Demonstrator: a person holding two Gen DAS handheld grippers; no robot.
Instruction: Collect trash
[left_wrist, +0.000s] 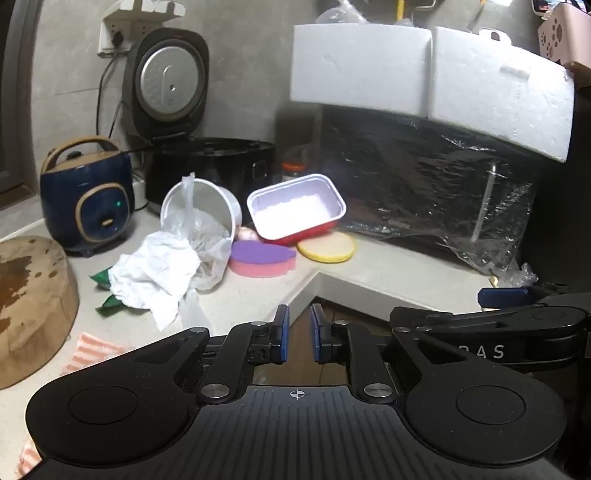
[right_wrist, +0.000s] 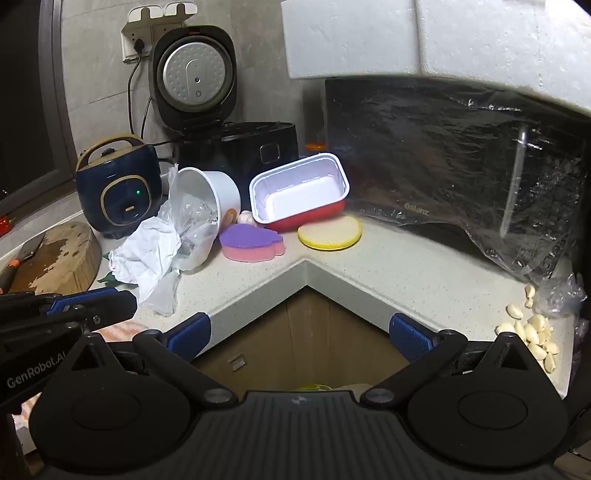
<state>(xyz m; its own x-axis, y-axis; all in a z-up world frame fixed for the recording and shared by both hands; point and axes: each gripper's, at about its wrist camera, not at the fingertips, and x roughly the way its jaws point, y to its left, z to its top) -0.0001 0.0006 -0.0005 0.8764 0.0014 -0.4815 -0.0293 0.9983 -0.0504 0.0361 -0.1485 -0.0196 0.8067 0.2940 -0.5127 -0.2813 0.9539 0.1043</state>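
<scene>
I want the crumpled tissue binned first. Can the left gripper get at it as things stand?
Probably yes. The crumpled tissue lies in the open near the counter edge, nothing over it, though a plastic bag touches it. The left gripper holds nothing but stands nearly closed, so it must open first.

We see that our left gripper (left_wrist: 299, 332) is black, with blue ribbed pads on its fingers (left_wrist: 282, 326). Round shiny screws sit at its bends. It has two big round bumps and a ridged plate with a small white cross mark. Our right gripper (right_wrist: 299, 332) looks the same. White letters run along the grippers' sides.
</scene>
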